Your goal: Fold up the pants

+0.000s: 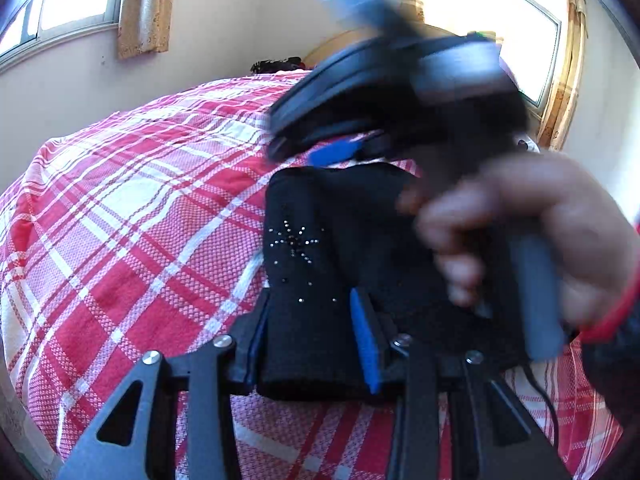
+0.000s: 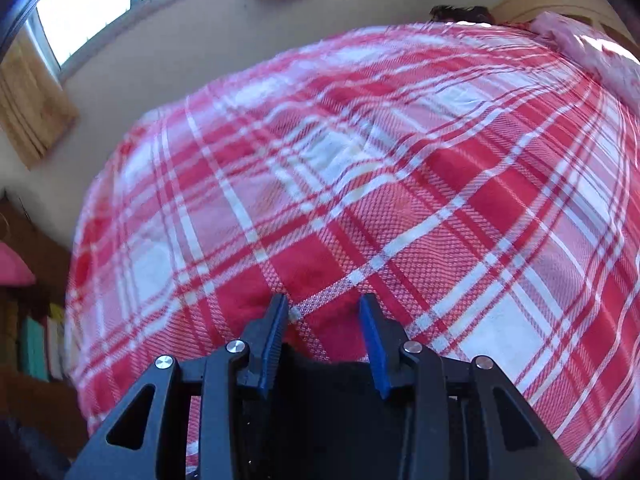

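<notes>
The black pants [image 1: 320, 240], folded into a compact block with a rhinestone star, lie on the red and white plaid bedspread [image 1: 140, 220]. My left gripper [image 1: 308, 312] is open, its blue-padded fingers either side of the near end of the pants. The right gripper with the person's hand [image 1: 540, 240] shows blurred above the pants' right side in the left wrist view. In the right wrist view my right gripper [image 2: 324, 312] is open over the bedspread [image 2: 360, 160], with a strip of black pants [image 2: 328, 380] low between the jaws.
Windows [image 1: 72, 0] with tan curtains line the wall behind the bed. A wooden headboard [image 2: 560, 0] and a pink pillow [image 2: 580, 48] are at the far end. A shelf with books [image 2: 36, 344] stands left of the bed.
</notes>
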The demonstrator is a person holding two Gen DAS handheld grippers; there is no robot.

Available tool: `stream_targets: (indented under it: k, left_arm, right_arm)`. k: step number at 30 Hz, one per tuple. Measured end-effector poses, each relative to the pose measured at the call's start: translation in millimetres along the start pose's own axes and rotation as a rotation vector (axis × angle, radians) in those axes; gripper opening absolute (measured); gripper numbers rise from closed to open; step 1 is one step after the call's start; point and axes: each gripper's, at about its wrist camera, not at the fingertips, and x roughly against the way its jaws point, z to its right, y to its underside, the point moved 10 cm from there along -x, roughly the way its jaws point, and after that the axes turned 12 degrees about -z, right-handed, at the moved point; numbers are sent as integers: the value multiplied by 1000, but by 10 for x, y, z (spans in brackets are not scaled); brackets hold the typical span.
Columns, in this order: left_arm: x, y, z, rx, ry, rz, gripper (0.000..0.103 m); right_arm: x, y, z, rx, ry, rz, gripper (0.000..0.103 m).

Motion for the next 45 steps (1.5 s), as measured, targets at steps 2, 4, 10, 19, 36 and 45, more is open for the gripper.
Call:
stream_targets:
  k: [2, 4, 10, 19, 36, 45]
  left_arm:
    - [35, 50, 12, 11, 15, -3, 42]
    - [45, 56, 15, 19, 28, -5, 42]
    - [42, 44, 12, 17, -10, -1, 46]
    - [33, 26, -35, 22, -62, -19, 60]
    - [807, -434, -348, 75, -132, 109, 90]
    - [111, -51, 41, -56, -174, -80, 79]
  right_arm:
    - [457, 90, 143, -109, -70, 152, 40]
    - [994, 333, 370, -221, -118, 293, 44]
    - [1866, 1509, 1303, -460, -15, 451, 66]
    - [1766, 2562, 1454, -528, 163, 291, 65]
    - [1974, 2256, 745, -235, 234, 429, 3]
    - [1375, 2624, 1124, -532, 50, 341, 3]
